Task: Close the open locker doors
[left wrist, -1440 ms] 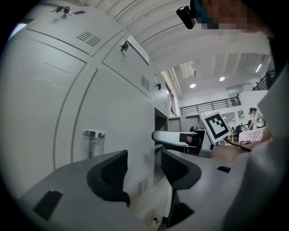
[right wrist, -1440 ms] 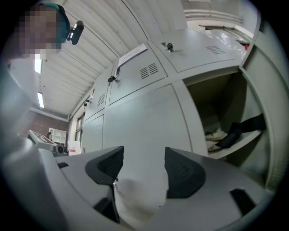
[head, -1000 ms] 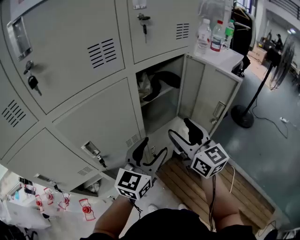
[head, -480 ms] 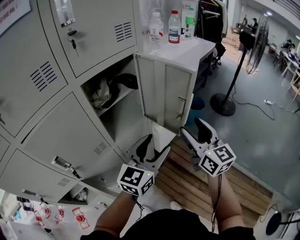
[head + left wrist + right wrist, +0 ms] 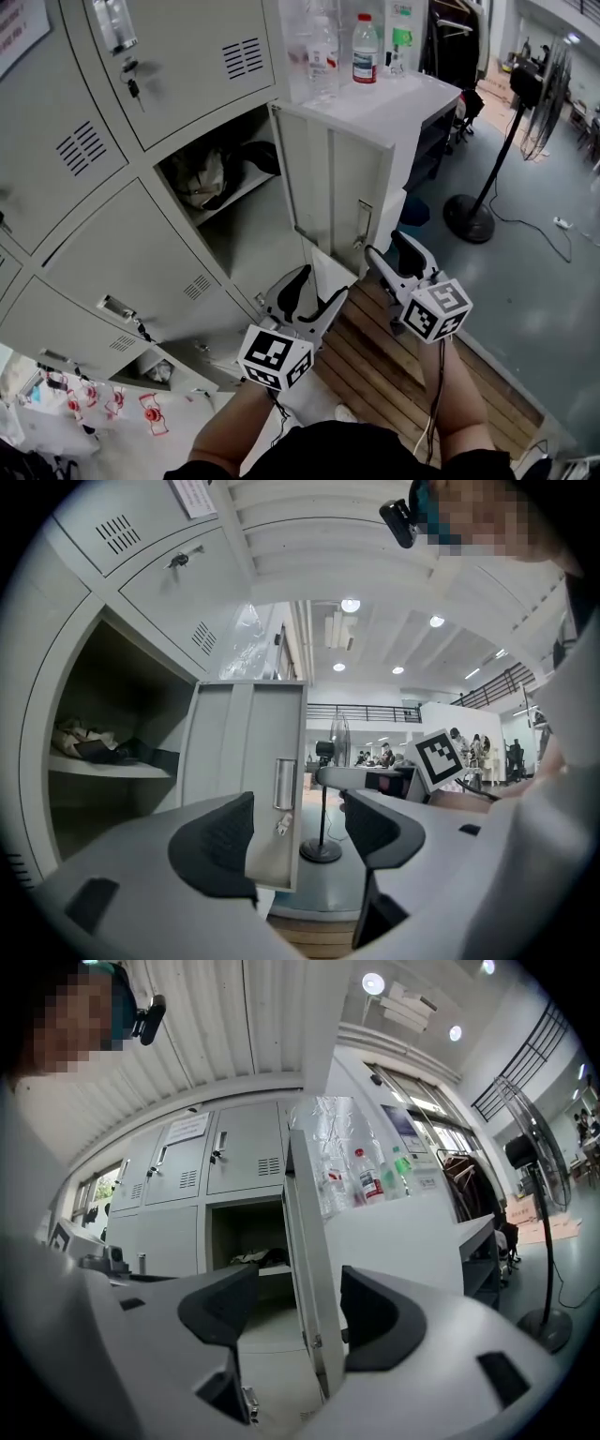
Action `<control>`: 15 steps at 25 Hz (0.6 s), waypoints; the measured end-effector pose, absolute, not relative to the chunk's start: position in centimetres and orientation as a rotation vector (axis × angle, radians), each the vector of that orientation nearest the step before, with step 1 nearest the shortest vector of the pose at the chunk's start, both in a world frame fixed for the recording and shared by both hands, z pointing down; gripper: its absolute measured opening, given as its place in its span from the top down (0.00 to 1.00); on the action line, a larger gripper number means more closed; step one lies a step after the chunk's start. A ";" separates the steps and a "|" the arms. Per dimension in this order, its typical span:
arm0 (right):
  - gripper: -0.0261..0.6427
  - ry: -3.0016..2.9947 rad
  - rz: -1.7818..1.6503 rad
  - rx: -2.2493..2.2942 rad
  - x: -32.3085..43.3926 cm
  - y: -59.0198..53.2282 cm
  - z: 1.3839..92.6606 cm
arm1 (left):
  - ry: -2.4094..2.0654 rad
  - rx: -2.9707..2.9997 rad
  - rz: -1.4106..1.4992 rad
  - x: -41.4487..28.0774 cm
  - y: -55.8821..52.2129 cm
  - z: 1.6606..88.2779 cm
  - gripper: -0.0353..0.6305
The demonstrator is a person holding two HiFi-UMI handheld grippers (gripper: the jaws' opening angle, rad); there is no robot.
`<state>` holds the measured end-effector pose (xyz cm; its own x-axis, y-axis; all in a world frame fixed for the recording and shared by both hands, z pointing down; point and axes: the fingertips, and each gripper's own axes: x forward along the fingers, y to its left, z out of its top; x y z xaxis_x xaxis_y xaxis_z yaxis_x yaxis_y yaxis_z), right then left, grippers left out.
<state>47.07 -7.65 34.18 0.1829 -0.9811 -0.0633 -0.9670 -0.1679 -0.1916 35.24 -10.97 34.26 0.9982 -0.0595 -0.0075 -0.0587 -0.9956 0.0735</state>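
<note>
- The open locker door (image 5: pixel 330 192) swings out from the right side of a middle compartment (image 5: pixel 239 225) in the grey lockers (image 5: pixel 178 56). Its free edge points toward us, and it stands close to the white counter (image 5: pixel 422 98).
- On the shelf (image 5: pixel 246 192) inside we see dark things and something pale, which we cannot identify.
- The left gripper (image 5: pixel 317 292) is low in front of the door, its jaws wide apart and holding nothing. Its own view alone shows the door's broad face and the latch (image 5: pixel 284 785).
- The right gripper (image 5: pixel 386 251) sits just under that latch. Its jaws have just been closing but are still wide, with neither pad on the door. In its view we see the door edge-on, framed by the pads, though the edge may lie beyond them.
- Only the head view shows the wooden slats (image 5: pixel 394 366) below both grippers, the bottles (image 5: pixel 366 47) on the counter and the fan (image 5: pixel 483 211).
</note>
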 end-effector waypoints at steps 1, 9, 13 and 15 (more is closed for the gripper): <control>0.56 1.907 -0.112 -2.258 47.4 -7.9 34.3 | -0.108 3.065 -0.015 35.4 -11.0 34.3 0.48; 0.58 2.012 -0.127 -2.173 49.0 -10.9 34.6 | -0.271 3.055 -0.020 35.3 -12.2 34.6 0.48; 0.59 2.065 -0.137 -2.126 48.9 -11.9 34.6 | -0.346 3.050 -0.025 34.5 -12.8 34.5 0.48; 0.60 2.084 -0.141 -2.108 48.9 -12.3 34.6 | -0.379 3.048 -0.025 34.1 -13.1 34.4 0.48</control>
<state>48.91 -12.34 34.60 0.0167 -0.9984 -0.0544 -0.9819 -0.0061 -0.1893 34.08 -13.08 34.44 0.9695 -0.2450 -0.0073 -0.2438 -0.9672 0.0711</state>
